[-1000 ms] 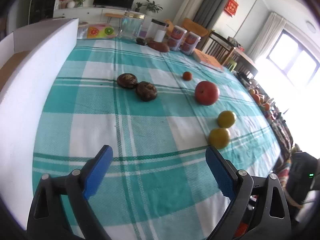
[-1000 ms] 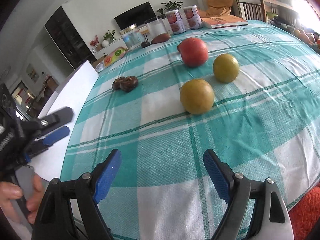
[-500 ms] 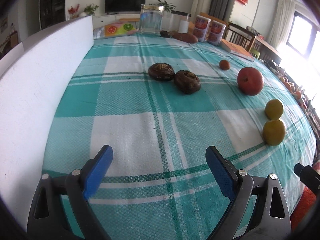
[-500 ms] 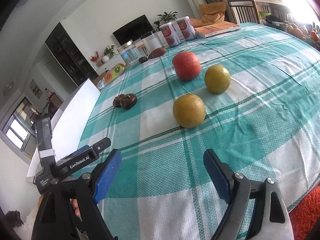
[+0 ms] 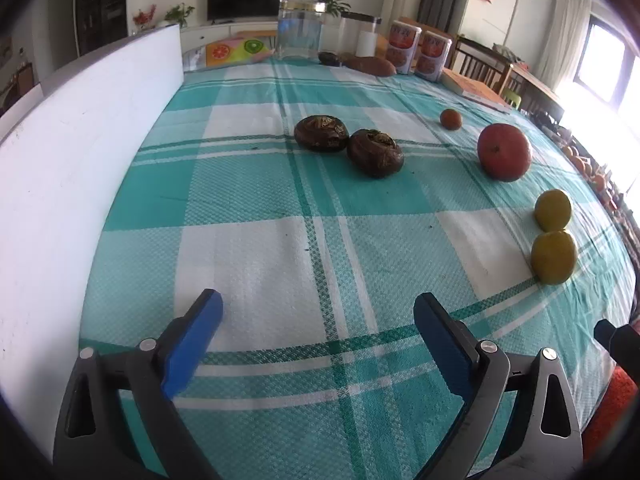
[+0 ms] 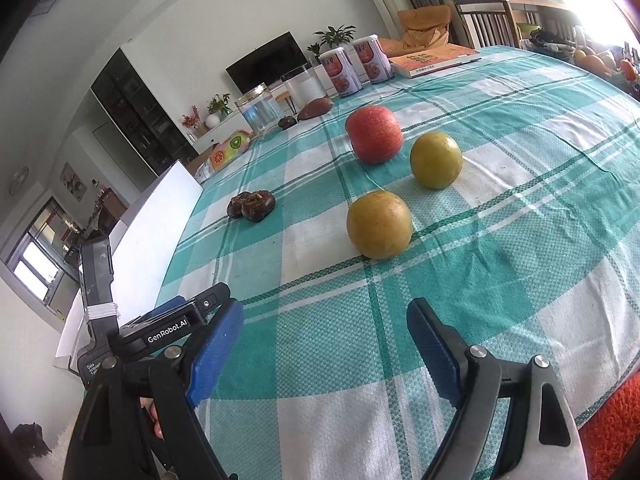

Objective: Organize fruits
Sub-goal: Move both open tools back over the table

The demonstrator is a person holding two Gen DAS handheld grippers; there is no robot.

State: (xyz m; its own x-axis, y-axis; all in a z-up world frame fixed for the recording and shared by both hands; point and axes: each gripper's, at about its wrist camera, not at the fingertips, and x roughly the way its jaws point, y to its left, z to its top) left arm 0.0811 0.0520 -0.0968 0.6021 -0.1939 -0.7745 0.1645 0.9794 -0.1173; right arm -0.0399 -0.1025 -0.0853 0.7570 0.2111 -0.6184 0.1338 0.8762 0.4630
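Observation:
On the teal checked tablecloth (image 5: 280,200) lie two dark brown fruits (image 5: 348,144), a red apple (image 5: 504,151), a small orange fruit (image 5: 451,119) and two yellow-green fruits (image 5: 553,256). My left gripper (image 5: 318,326) is open and empty above the near cloth. In the right wrist view my right gripper (image 6: 326,338) is open and empty; the nearest yellow fruit (image 6: 379,224) lies ahead of it, then the second yellow fruit (image 6: 436,159) and the apple (image 6: 374,133). The brown fruits (image 6: 252,205) lie far left.
A white foam box (image 5: 80,152) runs along the table's left side. Glass jars (image 5: 298,28), two cans (image 5: 416,54), a sweet potato (image 5: 370,66) and a book (image 5: 474,88) stand at the far end. The left gripper's body (image 6: 140,328) shows beside my right gripper.
The left gripper has swung left, so the brown fruits now lie ahead of it. The right gripper has tilted slightly; the left gripper came closer beside it. Both stay open.

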